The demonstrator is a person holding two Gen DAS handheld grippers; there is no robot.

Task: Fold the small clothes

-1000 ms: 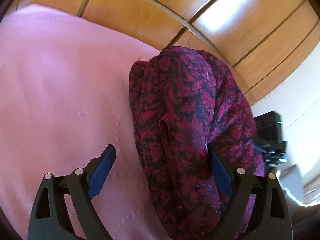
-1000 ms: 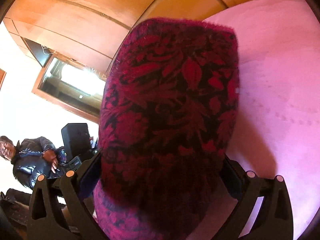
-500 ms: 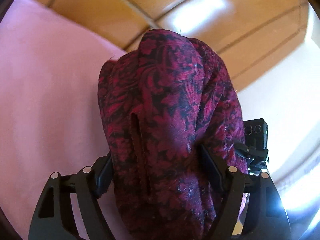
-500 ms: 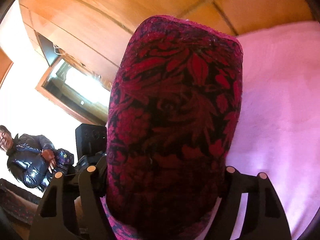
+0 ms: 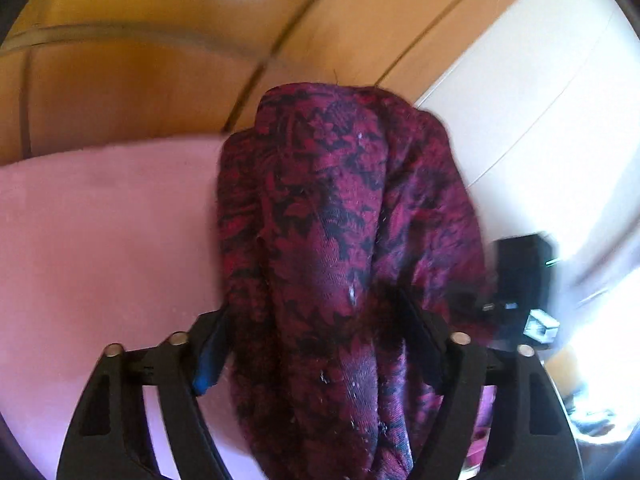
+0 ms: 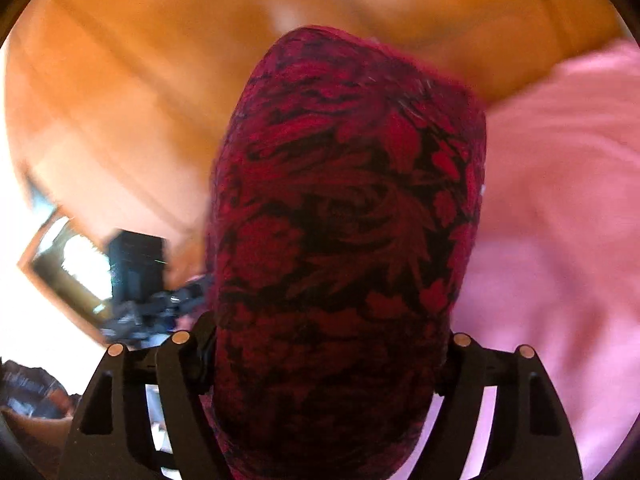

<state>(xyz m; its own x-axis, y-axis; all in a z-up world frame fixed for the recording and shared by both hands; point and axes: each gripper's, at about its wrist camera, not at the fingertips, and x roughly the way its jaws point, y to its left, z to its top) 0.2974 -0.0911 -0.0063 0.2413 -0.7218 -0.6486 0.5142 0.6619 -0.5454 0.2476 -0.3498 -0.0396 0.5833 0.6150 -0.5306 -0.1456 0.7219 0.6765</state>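
- One dark red floral garment (image 5: 340, 240), bunched, is lifted clear of the pink bed cover (image 5: 100, 232); it fills both wrist views.
- Left tool (image 5: 320, 344): jaws closing, cloth wedged between, pads pressing it.
- Right tool (image 6: 324, 360): jaws opening slightly, yet the cloth is clamped between the fingers.
- Step judged: carrying the piece to lay it flat. Keep both grips even and the cloth taut between the tools, and lower it without twisting.
- Count: one garment, two tools, one bed cover, wooden panelling (image 5: 120, 80) behind.
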